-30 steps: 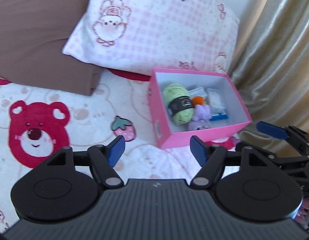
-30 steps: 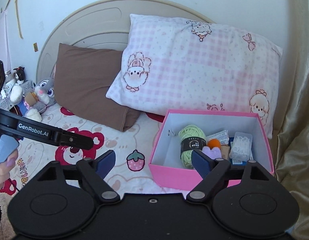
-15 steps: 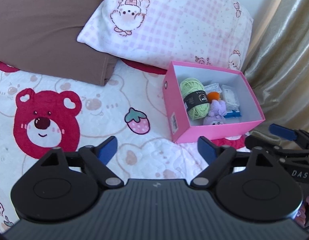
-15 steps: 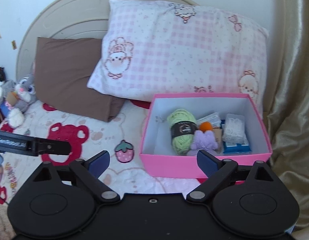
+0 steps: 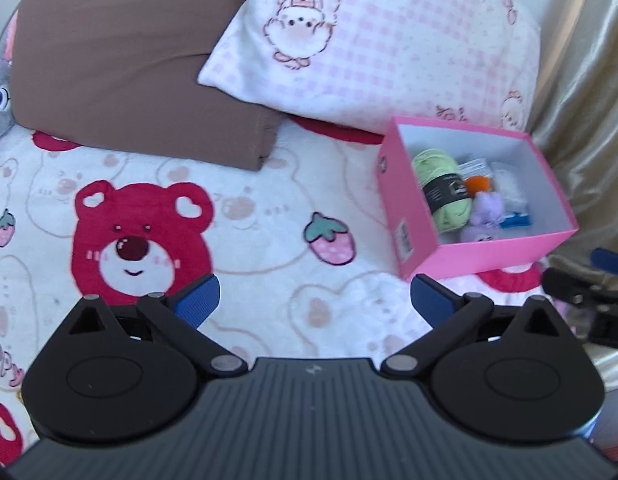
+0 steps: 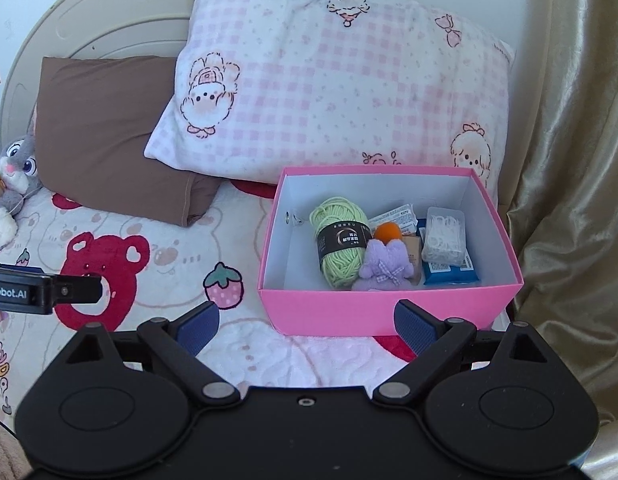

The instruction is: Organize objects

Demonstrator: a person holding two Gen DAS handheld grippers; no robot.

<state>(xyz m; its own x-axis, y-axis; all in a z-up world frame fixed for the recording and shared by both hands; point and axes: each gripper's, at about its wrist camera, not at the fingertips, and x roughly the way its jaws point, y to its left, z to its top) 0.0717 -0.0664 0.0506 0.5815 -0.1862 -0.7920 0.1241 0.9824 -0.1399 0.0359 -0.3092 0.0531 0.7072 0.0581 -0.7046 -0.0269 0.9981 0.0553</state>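
A pink box (image 5: 489, 252) (image 6: 369, 312) stands open on the bedspread near the right edge of the bed. Inside lie a green yarn ball (image 6: 339, 240) (image 5: 441, 184), a purple plush (image 6: 383, 266) (image 5: 485, 216), an orange ball (image 6: 387, 232), a clear case of white bits (image 6: 445, 234) and a blue packet (image 6: 449, 272). My left gripper (image 5: 313, 298) hovers over the blanket, left of and short of the box; its jaws are opening with nothing between them. My right gripper (image 6: 307, 320) is open and empty, just before the box's front wall.
A brown pillow (image 5: 129, 60) and a pink checked pillow (image 5: 389, 40) lean at the head of the bed. A gold curtain (image 6: 569, 160) hangs close on the right of the box. A grey bunny plush (image 6: 13, 172) sits at far left. The bedspread (image 5: 269, 208) bears a red bear print.
Both grippers' jaws have spread wider. Both have tipped down toward the bed, and the box now sits farther right in the left wrist view.
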